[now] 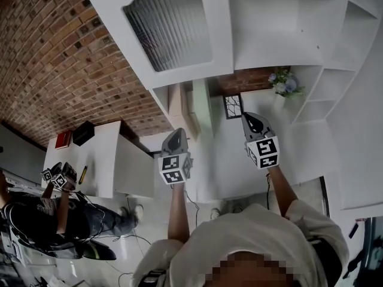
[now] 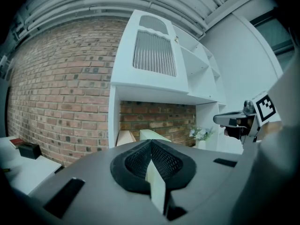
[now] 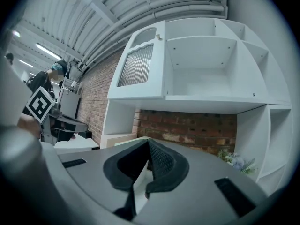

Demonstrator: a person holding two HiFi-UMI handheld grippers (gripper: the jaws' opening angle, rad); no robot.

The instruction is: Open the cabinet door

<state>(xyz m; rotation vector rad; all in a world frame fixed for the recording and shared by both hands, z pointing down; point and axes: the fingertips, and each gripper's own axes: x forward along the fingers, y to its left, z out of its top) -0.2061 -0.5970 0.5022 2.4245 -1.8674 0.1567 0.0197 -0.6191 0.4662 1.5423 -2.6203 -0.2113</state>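
Note:
The white cabinet's door (image 1: 173, 31), with a ribbed glass pane, is high up on the left of the cabinet; it looks closed against the frame. The left gripper view shows the door (image 2: 154, 50) with a small knob (image 2: 177, 40) at its right edge, and the right gripper view shows the same door (image 3: 138, 64) and knob (image 3: 159, 37). Both grippers are held out level below the door and well short of it. My left gripper (image 1: 177, 136) has its jaws together with nothing held. My right gripper (image 1: 254, 122) is also shut and empty.
Open white shelves (image 1: 287, 23) lie right of the door. In the lower recess are pale boards (image 1: 179, 106), a framed picture (image 1: 233, 105) and a flower pot (image 1: 285, 82). Another person (image 1: 60, 214) with grippers stands at a white table (image 1: 105, 160) on the left.

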